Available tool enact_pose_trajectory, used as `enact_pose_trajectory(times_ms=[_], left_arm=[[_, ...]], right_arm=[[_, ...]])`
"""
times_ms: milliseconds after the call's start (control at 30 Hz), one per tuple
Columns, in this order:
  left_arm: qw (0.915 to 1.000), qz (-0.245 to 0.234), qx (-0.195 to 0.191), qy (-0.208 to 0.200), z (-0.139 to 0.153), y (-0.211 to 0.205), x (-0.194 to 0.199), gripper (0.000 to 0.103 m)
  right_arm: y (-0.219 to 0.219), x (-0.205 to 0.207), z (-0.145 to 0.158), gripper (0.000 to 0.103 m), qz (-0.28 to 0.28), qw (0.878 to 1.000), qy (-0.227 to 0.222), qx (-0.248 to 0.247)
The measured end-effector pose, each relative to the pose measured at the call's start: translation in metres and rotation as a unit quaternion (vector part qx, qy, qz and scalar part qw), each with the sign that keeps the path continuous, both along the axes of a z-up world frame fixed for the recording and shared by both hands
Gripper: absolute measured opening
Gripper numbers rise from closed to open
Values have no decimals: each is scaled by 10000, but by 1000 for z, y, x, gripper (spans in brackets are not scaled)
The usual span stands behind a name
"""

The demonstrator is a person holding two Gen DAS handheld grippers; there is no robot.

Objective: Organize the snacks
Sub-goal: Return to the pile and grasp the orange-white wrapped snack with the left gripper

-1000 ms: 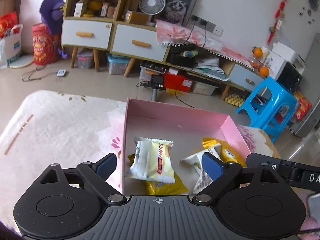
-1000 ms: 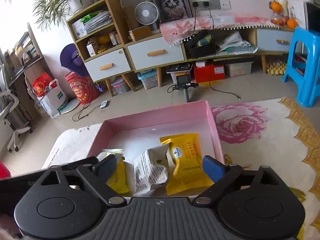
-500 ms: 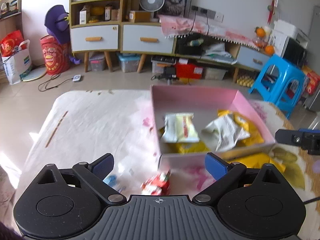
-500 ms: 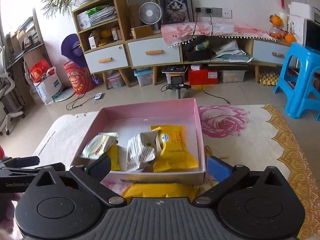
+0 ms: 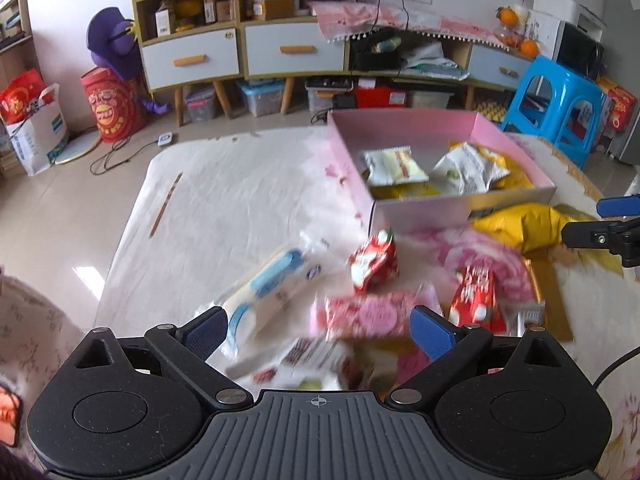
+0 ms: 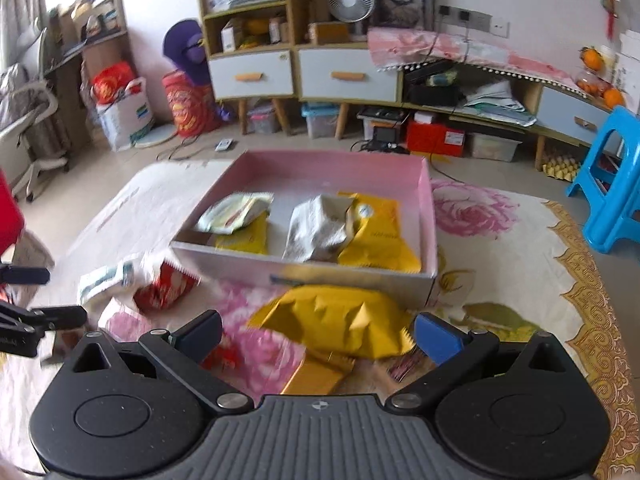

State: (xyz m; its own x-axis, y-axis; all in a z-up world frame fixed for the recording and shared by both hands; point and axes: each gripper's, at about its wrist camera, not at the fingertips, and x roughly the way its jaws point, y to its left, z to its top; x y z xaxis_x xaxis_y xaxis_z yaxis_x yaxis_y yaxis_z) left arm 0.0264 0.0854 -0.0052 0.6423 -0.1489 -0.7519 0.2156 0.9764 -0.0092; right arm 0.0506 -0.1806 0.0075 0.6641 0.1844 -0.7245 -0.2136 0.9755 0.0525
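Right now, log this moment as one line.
left gripper: open, empty | right gripper: open, empty | pink box: holds snacks | yellow bag: outside box

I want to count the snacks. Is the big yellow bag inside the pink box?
No, the big yellow bag lies on the flowered cloth in front of the pink box, outside its near wall.

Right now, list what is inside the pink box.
Pink box: a pale cream packet on a yellow packet, a crumpled white packet, and another yellow packet. Whatever lies beneath them is covered.
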Motion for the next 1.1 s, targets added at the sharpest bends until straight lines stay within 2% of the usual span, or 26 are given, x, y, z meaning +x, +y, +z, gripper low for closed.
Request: enact_pose_trajectory(times_ms=[200,300,433,567,767,967,1100], left_arm=[[9997,-196,42,164,-4,2,-18,99],[9984,-250,100,504,-11,-3,-25,99],[9947,-396,184,932,-24,-13,-34,99],[9917,-555,218,1137,-35,-19,-40,97],[9890,-556,4,1373,-41,-19,-39,95],[9874,-481,50,1507,-48,-20,-34,87],[9886,-505,156,1408,-47,-21,-34,78]], right_arm=[[19,-6,-6,95,250,9996,129,-68],[30,-11,-10,95,410,9991,81,-33],[51,-18,-21,95,834,9960,118,-313],[68,-25,-34,95,1308,9897,233,-540],[78,-31,-40,95,1560,9850,386,-629],[77,-27,-48,95,1588,9830,560,-728],[77,-27,-50,95,1590,9823,604,-783]])
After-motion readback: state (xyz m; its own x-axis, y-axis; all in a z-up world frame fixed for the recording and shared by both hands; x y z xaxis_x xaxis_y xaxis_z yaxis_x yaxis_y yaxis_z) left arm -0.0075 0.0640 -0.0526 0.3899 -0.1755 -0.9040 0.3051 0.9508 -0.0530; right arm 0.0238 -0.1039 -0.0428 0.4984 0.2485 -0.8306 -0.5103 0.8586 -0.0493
